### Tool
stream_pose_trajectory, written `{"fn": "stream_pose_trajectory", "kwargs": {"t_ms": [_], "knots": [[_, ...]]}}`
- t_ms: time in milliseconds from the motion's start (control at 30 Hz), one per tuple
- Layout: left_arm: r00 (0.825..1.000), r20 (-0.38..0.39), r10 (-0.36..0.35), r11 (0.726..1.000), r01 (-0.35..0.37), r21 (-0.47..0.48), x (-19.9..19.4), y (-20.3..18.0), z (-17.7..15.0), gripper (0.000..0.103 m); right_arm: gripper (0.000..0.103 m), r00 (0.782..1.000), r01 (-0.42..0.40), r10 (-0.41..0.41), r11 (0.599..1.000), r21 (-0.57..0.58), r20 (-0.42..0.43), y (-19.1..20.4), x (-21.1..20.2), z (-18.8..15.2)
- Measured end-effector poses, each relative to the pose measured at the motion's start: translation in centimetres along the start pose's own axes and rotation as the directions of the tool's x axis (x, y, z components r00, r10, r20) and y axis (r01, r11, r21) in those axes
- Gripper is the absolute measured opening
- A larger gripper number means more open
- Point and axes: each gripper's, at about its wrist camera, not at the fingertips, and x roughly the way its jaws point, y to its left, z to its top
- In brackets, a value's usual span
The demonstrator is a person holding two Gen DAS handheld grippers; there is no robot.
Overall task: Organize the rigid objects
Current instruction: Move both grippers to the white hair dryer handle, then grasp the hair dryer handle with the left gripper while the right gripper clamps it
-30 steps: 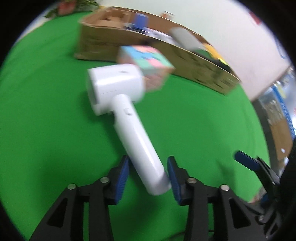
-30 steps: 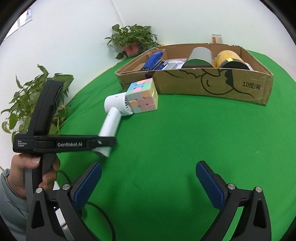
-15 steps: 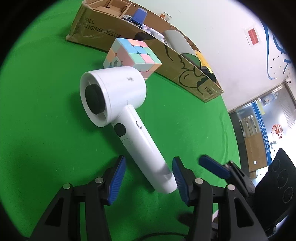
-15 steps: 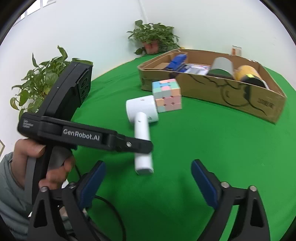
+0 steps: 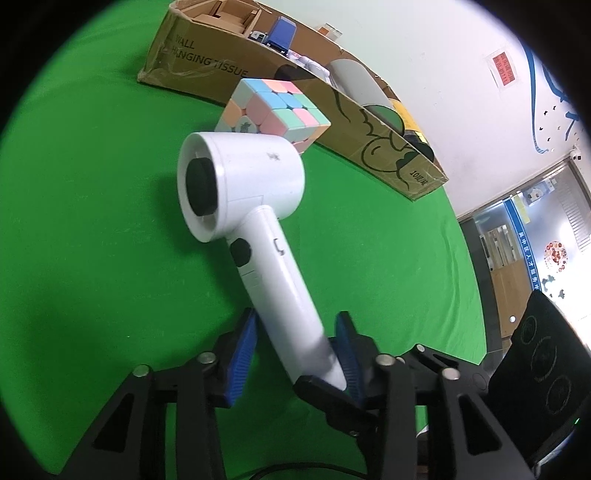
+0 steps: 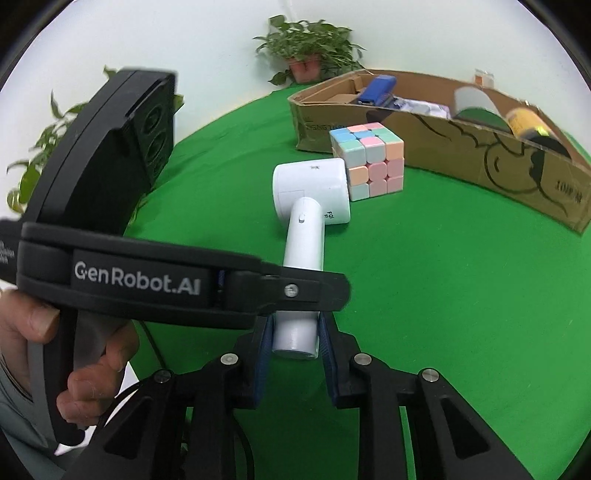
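A white hair dryer [image 5: 258, 236] lies on the green cloth, its head next to a pastel puzzle cube [image 5: 275, 107]. My left gripper [image 5: 295, 354] has its blue pads on both sides of the handle's lower end, a small gap showing on the left side. My right gripper [image 6: 293, 347] has closed on the handle's end [image 6: 295, 332], pads touching both sides. The dryer [image 6: 314, 206] and cube [image 6: 369, 158] also show in the right wrist view, with the left gripper's black body [image 6: 147, 277] crossing the handle.
A long cardboard box [image 5: 258, 70] stands behind the cube, holding a blue stapler [image 5: 282, 31], a grey cylinder [image 5: 360, 79] and a yellow can [image 6: 524, 122]. Potted plants [image 6: 310, 55] stand at the table's far edge. A hand [image 6: 48, 332] holds the left gripper.
My right gripper has moved in from wide open and closed on the handle's end. My left gripper has come further onto the handle and narrowed.
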Motion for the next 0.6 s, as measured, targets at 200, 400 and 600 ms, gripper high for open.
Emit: {"fn": "stream_pose_trajectory", "kwargs": {"t_ms": [200, 400, 600], "knots": [[0.999, 0.017, 0.034, 0.999, -0.034, 0.004, 0.1, -0.3, -0.1, 0.037, 0.024, 1.0, 0.008, -0.007, 0.999, 0.032, -0.009, 0.1, 0.3, 0.1], [0.997, 0.041, 0.065, 0.998, -0.066, 0.015, -0.5, -0.5, -0.4, 0.035, 0.024, 0.999, 0.045, -0.045, 0.999, 0.002, -0.016, 1.2, 0.6, 0.6], [0.988, 0.112, 0.104, 0.992, -0.111, 0.059, -2.7, -1.9, -0.6, 0.035, 0.024, 0.999, 0.022, -0.022, 1.0, -0.006, 0.026, 1.9, -0.4, 0.8]]}}
